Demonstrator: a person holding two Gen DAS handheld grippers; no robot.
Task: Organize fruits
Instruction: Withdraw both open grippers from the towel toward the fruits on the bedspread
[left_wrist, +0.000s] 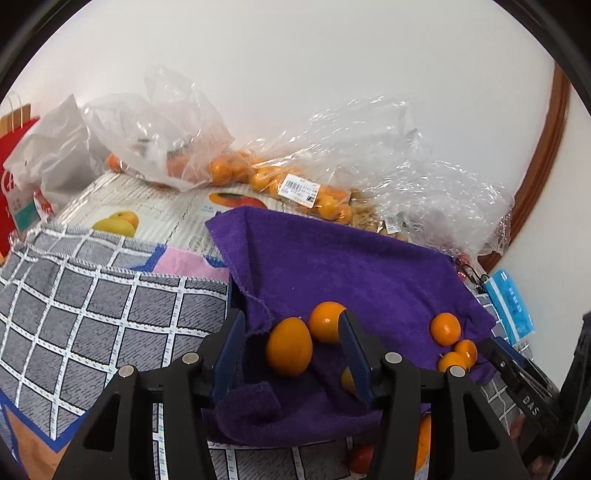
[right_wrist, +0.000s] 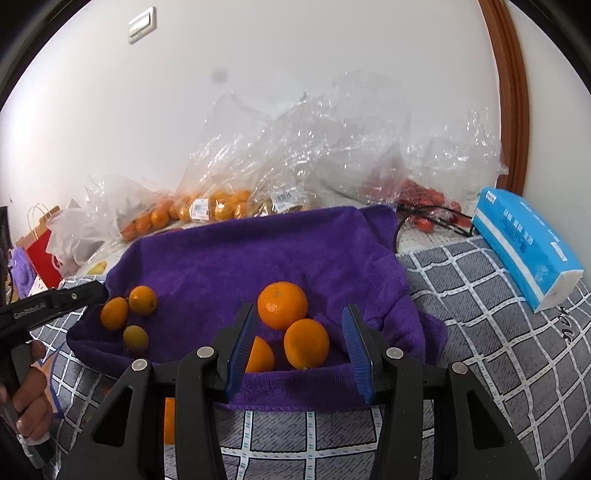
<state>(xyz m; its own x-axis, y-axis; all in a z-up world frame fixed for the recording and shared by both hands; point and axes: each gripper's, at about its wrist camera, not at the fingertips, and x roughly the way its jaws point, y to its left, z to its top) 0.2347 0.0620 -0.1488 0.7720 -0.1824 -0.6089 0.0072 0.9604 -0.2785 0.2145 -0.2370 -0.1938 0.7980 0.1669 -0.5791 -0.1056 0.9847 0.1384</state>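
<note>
Both grippers are held wide apart, and nothing is gripped. The left gripper (left_wrist: 291, 347) is placed around an egg-shaped orange (left_wrist: 289, 346) near the front edge of the purple towel (left_wrist: 332, 258). Its long side is tipped up and a little to the right (as seen by the left camera). The right gripper (right_wrist: 299, 347) is held over bigger oranges (right_wrist: 282, 304) near that same edge. A round fruit could be squeezed crooked and rolled off the towel's front edge, since its folds are soft and bumpy.

checked grey cloth (right_wrist: 480, 332), purple towel (right_wrist: 258, 258) atop
</note>
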